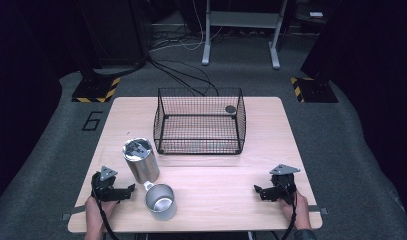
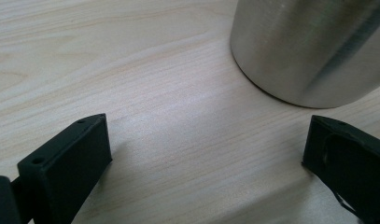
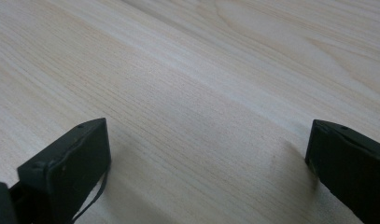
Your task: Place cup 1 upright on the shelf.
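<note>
A tall steel canister (image 1: 140, 160) stands upright at the table's left front, and its lower wall (image 2: 313, 51) fills the upper right of the left gripper view. A steel mug (image 1: 160, 201) with a handle stands just in front of it. My left gripper (image 1: 131, 188) rests on the table left of the mug, open, with bare wood between its jaws. My right gripper (image 1: 257, 189) rests near the right front edge, open over bare wood (image 3: 201, 116). A black wire basket (image 1: 199, 121) sits at the table's middle back, with a small dark round object (image 1: 230, 109) in its far right corner.
The light wooden table (image 1: 211, 170) has free room between the mug and the right gripper. Grey floor surrounds it, with cables, yellow-black striped bases (image 1: 96, 90) and a metal stand (image 1: 241, 30) behind.
</note>
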### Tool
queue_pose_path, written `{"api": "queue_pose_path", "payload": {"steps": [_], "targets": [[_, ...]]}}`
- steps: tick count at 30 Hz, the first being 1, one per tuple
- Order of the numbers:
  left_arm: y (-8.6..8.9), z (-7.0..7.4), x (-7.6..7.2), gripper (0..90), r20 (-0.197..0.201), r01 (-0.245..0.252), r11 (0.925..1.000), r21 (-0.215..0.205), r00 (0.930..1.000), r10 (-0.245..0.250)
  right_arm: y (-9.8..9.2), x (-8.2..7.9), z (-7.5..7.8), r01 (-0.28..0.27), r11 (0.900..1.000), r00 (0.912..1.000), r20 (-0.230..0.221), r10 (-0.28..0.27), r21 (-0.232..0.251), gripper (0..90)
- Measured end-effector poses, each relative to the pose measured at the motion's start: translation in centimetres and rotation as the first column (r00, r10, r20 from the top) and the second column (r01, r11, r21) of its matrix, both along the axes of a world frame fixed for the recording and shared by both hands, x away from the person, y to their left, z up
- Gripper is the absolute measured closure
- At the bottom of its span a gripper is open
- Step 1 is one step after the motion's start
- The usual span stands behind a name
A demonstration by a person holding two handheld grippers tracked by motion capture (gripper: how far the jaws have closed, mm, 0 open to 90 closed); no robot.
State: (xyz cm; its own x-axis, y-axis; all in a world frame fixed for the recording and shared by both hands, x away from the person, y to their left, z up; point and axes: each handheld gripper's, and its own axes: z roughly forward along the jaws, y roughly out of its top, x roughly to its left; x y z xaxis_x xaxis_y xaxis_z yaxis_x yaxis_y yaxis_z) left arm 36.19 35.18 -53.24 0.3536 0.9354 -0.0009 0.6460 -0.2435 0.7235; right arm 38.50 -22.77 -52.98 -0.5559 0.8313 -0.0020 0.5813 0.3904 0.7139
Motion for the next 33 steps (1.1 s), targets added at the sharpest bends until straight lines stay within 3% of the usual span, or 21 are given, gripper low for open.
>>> {"api": "queue_pose_path", "payload": {"steps": [11,15,20,22,24,28,30,33], "targets": [[0.1,0.0,-0.3,0.3,0.001,-0.01,1.0,-0.001,1.0,0.01,0.0,0.0,0.0,0.0,1.0,1.0,-0.001,0.0,0.001,0.0],[0.4,0.3,-0.6,0.2,-0.018,-0.001,0.9997,-0.023,0.9998,0.001,0.0,0.0,0.0,-0.001,1.0,1.0,-0.001,0.001,0.001,0.0],[0.9,1.4,-1.1,0.1,0.009,-0.009,0.9985,-0.055,0.9999,0.01,0.0,0.0,0.0,-0.001,1.0,1.0,-0.001,0.001,0.001,0.0],[1.1,1.8,-1.2,0.1,0.003,-0.001,0.9984,-0.057,1.0,0.001,0.0,0.0,0.0,-0.001,1.0,1.0,-0.001,0.001,0.001,0.0],[1.2,2.5,-1.5,0.0,0.03,0.003,0.9981,-0.061,0.9996,-0.001,0.0,0.0,0.0,-0.001,1.0,1.0,0.0,0.001,0.001,0.0],[1.1,3.0,-1.8,0.0,0.043,-0.008,0.999,-0.044,0.999,0.01,0.0,0.0,0.0,-0.001,1.0,1.0,-0.001,0.001,0.001,0.0],[1.2,3.6,-1.9,0.0,0.05,0.0,0.9978,-0.067,0.9987,0.003,0.0,0.0,0.0,0.0,1.0,1.0,-0.001,0.0,0.001,0.0],[1.2,3.8,-2.0,0.0,0.056,0.01,0.9975,-0.07,0.9984,-0.007,0.0,0.0,0.0,0.0,1.0,1.0,-0.001,0.0,0.001,0.0]]}}
